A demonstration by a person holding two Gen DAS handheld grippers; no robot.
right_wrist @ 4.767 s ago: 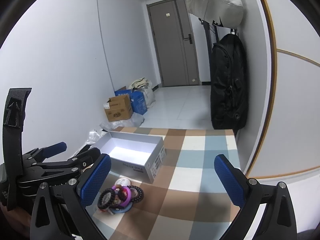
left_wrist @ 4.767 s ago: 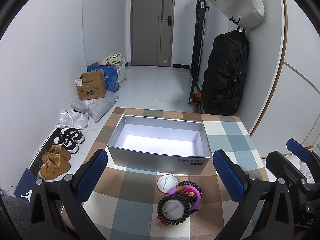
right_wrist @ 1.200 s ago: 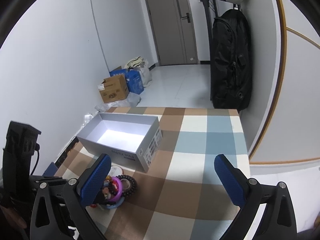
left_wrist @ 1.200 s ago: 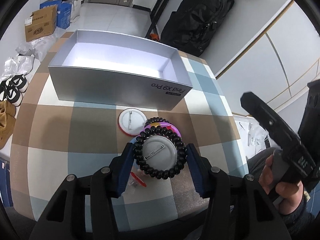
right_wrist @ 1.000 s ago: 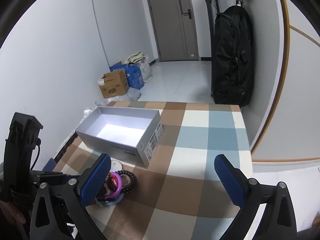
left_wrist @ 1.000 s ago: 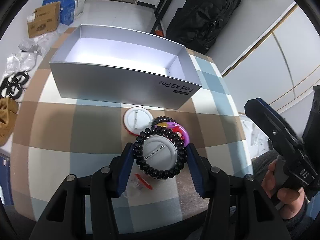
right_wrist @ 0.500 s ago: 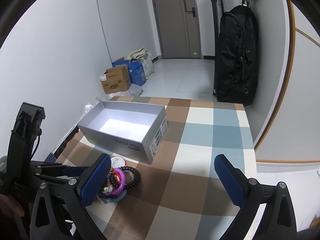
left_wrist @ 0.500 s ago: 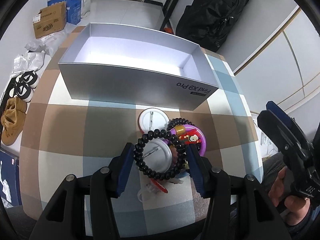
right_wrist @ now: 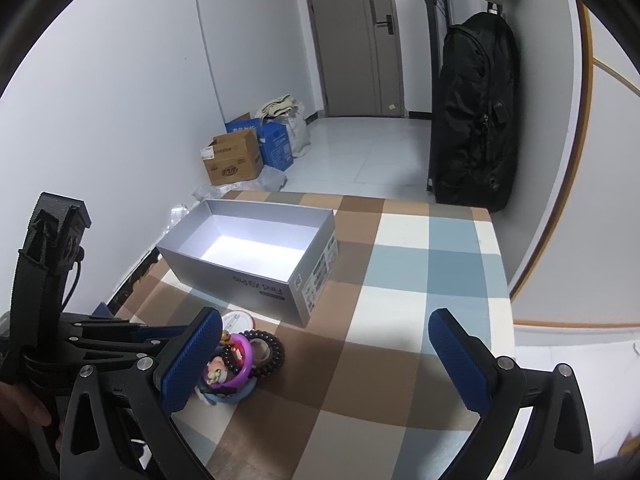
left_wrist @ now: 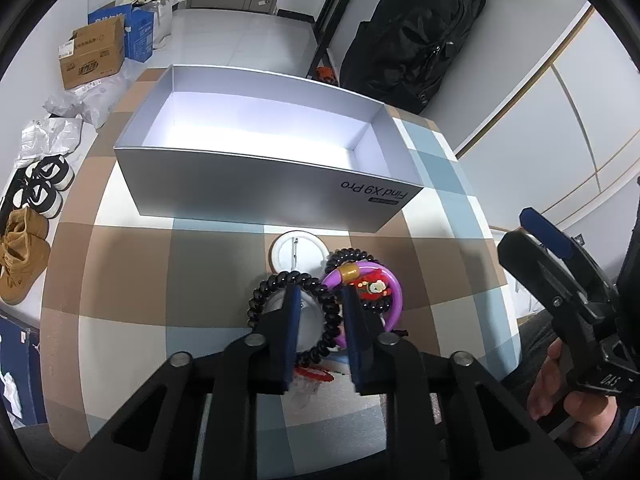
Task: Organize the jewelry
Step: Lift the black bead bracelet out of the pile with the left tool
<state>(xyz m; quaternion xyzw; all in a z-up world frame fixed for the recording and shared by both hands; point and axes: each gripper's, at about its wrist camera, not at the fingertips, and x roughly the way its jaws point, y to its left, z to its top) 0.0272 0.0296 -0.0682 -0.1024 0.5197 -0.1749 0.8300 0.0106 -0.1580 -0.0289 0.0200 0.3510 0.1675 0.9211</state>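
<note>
Presently the left tool [left_wrist: 319,300] is closed on the right-hand arc of the black coiled bead bracelet [left_wrist: 280,286], its jaws having just been closing with that arc between them. The bracelet lies on the checked desk [left_wrist: 132,276], at the near edge of a small heap with a purple ring [left_wrist: 390,284] and a white round badge [left_wrist: 296,250]. The open grey cardboard box [left_wrist: 256,184] stands directly beyond the heap, its long axis crosswise to the tool, so the coming carry is judged to run forward and upward over the near wall. The right tool [right_wrist: 326,354] is held apart, empty, nearby. "Find X9 Pro" is printed on the box wall, upside down.
</note>
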